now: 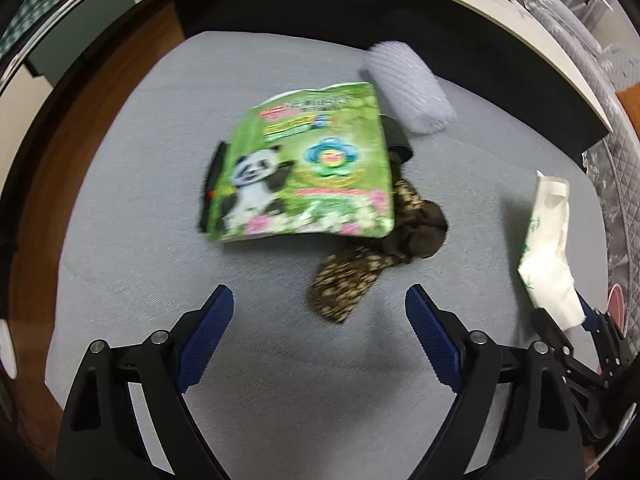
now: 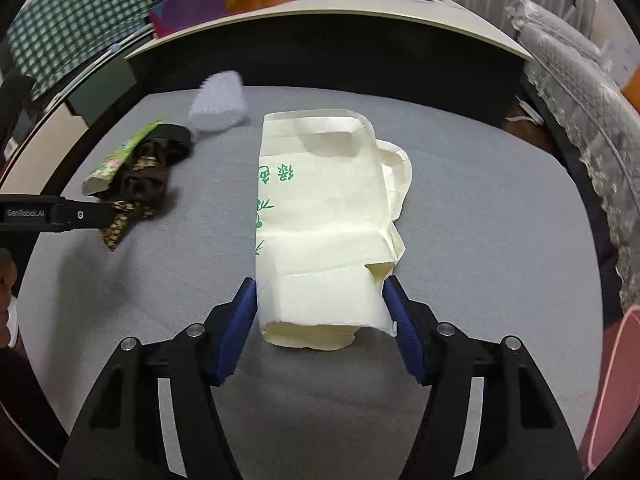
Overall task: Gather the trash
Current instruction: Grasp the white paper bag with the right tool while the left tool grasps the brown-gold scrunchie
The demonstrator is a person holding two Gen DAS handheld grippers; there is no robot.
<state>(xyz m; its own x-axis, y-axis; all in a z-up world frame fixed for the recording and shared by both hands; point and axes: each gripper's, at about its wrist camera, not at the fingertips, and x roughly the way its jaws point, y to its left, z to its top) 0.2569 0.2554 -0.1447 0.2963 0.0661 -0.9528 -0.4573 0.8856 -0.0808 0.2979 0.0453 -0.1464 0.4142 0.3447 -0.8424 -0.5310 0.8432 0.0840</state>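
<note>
A green panda-print wrapper (image 1: 312, 168) lies on the grey mat (image 1: 160, 208), partly over a dark patterned cloth (image 1: 360, 268). My left gripper (image 1: 320, 304) is open and empty, just short of the cloth. A cream paper bag with green print (image 2: 324, 224) sits between the blue pads of my right gripper (image 2: 320, 292), which is closed on the bag's near end. The same bag (image 1: 548, 248) shows at the right of the left wrist view, held up by the right gripper (image 1: 580, 316). The wrapper (image 2: 120, 160) and cloth (image 2: 140, 188) show at left in the right wrist view.
A white bristly roll (image 1: 404, 84) lies behind the wrapper, also in the right wrist view (image 2: 218, 102). A dark-fronted desk (image 1: 360, 4) stands behind the mat. Wood floor (image 1: 80, 120) lies at left. Quilted fabric (image 2: 580, 100) and a pink bin edge (image 2: 616, 380) are at right.
</note>
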